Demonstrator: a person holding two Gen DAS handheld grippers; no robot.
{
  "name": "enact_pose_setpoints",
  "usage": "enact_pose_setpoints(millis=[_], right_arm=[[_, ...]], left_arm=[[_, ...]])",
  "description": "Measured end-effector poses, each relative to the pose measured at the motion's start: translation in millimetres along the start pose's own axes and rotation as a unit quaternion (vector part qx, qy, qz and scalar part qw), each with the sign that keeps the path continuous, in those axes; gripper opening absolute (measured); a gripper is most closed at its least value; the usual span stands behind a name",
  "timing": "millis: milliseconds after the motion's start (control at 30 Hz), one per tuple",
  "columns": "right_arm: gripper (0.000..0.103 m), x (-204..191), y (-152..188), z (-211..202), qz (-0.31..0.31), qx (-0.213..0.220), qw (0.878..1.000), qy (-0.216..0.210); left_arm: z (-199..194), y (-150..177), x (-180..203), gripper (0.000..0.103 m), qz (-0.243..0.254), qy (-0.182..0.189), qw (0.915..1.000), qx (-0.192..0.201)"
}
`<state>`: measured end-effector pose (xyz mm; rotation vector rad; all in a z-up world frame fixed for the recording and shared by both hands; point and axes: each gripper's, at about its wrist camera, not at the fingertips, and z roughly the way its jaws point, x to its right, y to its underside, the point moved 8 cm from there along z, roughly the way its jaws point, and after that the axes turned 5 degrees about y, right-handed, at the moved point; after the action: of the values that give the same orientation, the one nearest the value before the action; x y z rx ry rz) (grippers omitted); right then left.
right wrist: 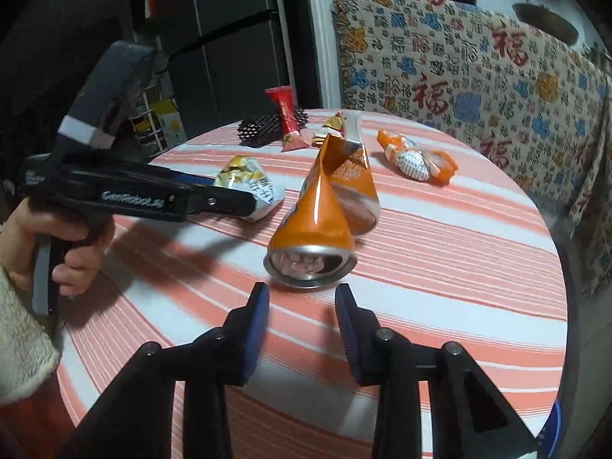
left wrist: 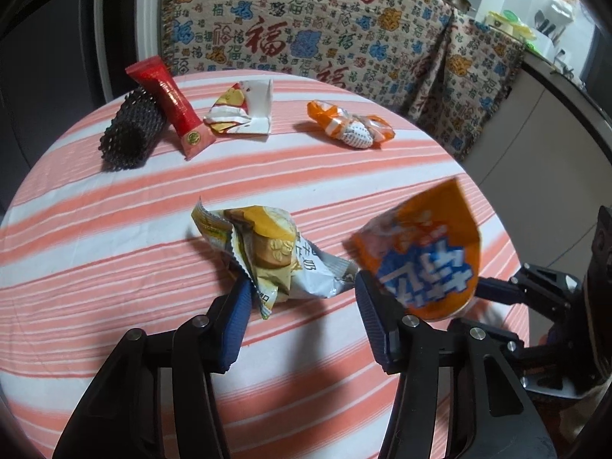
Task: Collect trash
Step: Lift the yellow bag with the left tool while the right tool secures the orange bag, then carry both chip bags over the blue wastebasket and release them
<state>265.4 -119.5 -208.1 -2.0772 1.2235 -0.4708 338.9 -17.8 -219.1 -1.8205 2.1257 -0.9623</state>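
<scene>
Left gripper point(left wrist: 302, 298) reaches level over the table point(left wrist: 114, 267), fingers spread wide around a crumpled yellow-white wrapper point(left wrist: 275, 256), one pad touching it. Right gripper point(right wrist: 302, 306), fingers parted and holding nothing, sits just behind a crushed orange can point(right wrist: 317, 222). Farther back: black mesh sleeve point(left wrist: 128, 137), red wrapper point(left wrist: 172, 103), white-gold wrapper point(left wrist: 244, 109), orange wrapper point(left wrist: 352, 124).

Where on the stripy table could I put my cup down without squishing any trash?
Bare cloth lies between the cracker wrapper and the back row. The near edge behind the left gripper is bare too. The back-left is crowded: mesh sleeve, red wrapper, white wrapper.
</scene>
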Motion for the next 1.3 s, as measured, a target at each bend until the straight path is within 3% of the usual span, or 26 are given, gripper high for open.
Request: enact_pose_setpoints(millis=[33,100,200,333,433,567,600,667,800,1033,1300], right_arm=[[0.042,2,1,1,0.003,-0.004,1.0,0.003],[0.06,3,4,-3,0.012,-0.001,1.0,0.001],[0.066,4,0,-9,0.021,0.012,1.0,0.006],[0.069,22,-4,9,0.078,-0.001,0.997,0.023],[0.069,35,-2,18,0.125,-0.018,0.992,0.002],[0.072,53,-7,19,0.177,0.001,0.984,-0.021],[0.072,55,-9,20,0.182,0.002,0.983,-0.024],[0.065,56,-10,25,0.193,-0.008,0.98,-0.052],[0.064,47,-11,22,0.151,-0.006,0.988,-0.028],[0.064,40,-24,-11,0.079,0.049,0.995,0.026],[0.064,69,-24,-37,0.083,0.051,0.993,0.06]], left_arm=[[-1,0,-3,0.053,-0.002,-0.005,1.0,0.001],[-2,0,-7,0.053,-0.01,-0.004,0.9999,0.002],[-1,-1,-9,0.053,-0.024,0.006,0.9997,0.003],[0,0,-7,0.054,-0.015,-0.002,0.9999,0.003],[1,1,-6,0.054,-0.013,-0.002,0.9999,0.0],[2,2,-3,0.053,-0.007,-0.004,1.0,-0.001],[2,1,-2,0.051,-0.004,-0.004,1.0,0.0],[2,0,0,0.03,-0.002,0.002,1.0,0.004],[3,3,2,0.016,-0.006,0.008,0.9999,0.011],[-6,3,22,0.014,-0.001,0.025,0.9993,0.026],[-9,3,62,0.014,0.011,0.046,0.9984,0.03]])
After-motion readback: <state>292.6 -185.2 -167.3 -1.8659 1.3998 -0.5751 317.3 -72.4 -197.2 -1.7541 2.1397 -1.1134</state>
